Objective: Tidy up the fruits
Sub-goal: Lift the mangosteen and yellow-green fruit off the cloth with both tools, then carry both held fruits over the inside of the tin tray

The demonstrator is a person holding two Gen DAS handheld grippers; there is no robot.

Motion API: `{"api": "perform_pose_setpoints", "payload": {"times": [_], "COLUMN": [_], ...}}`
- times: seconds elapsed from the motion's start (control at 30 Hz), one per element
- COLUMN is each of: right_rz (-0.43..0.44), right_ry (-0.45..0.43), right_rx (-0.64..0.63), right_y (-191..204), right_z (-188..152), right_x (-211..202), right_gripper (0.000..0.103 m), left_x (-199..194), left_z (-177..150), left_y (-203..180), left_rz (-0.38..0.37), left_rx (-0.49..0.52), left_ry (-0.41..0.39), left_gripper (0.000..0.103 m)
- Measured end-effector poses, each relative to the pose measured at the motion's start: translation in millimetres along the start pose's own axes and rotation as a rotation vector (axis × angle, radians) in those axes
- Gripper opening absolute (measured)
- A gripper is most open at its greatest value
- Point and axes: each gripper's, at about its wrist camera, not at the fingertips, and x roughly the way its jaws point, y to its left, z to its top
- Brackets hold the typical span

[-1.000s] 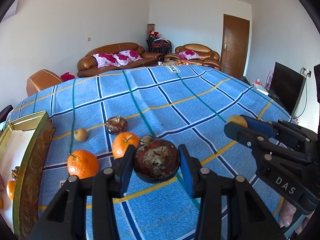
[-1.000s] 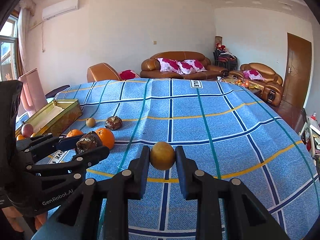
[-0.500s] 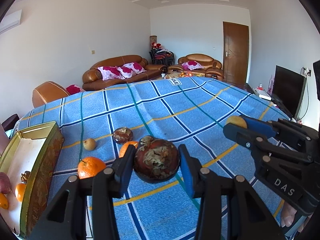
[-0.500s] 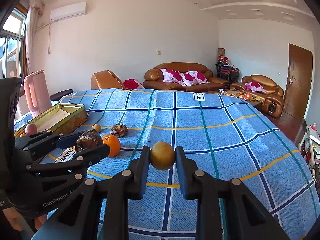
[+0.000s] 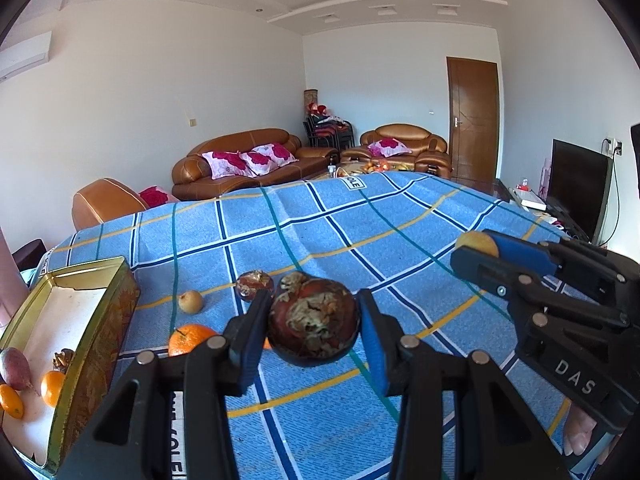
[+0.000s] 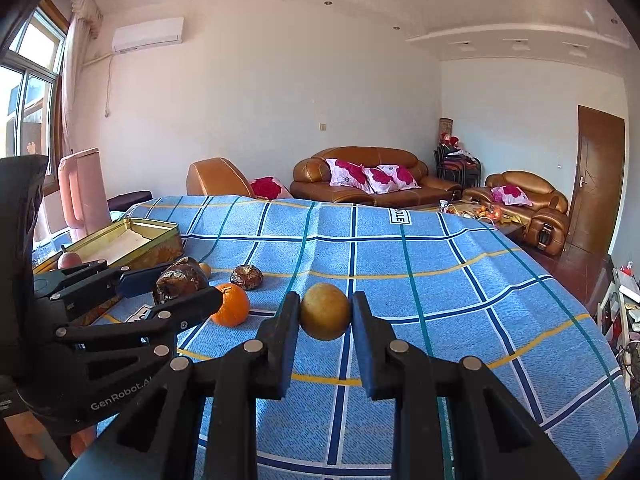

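A blue checked cloth (image 5: 400,216) covers the bench and stretches ahead of both grippers, under everything else. Off to the left of the left gripper (image 5: 312,324) sits a gold tin box (image 5: 100,320), open at the top, with a few small fruits lying at its near end: two little orange ones (image 5: 52,387) and a reddish one at the edge of the view.

The left gripper is pinching a dark mottled fruit (image 5: 313,324), brown-red with pale flaky patches, its pads pressed against either side and the fruit lifted clear of the cloth. The right gripper (image 6: 325,312) is closed tight on a small yellow-brown round fruit (image 6: 325,311), also held above the cloth; from the left wrist view this gripper shows at the far right with the fruit at its tip.

Just beyond and left of the left gripper's tips, an orange (image 5: 188,338) rests on the cloth, partly hidden behind the left finger. Farther ahead lies a second dark mottled fruit (image 5: 254,285), smaller than the held one. To its left, nearer the box, sits a small tan fruit (image 5: 190,301). In the right wrist view these loose pieces lie to the left of the right gripper, with the box beyond them.
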Motion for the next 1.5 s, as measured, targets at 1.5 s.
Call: {"api": "perform_pose_setpoints", "payload": {"times": [1.5], "right_rz": [0.001], "right_ry": [-0.090], "right_rx": [-0.046], "right_y": [19.0], "right_z": [-1.6], "right_x": [-17.8], "right_gripper": [0.028], "left_x": [-25.8], "left_z": [-4.0], "left_y": [7.7], "left_rz": [0.058], "left_rx": [0.015], "left_ry": [-0.102], "left_gripper": [0.045]}}
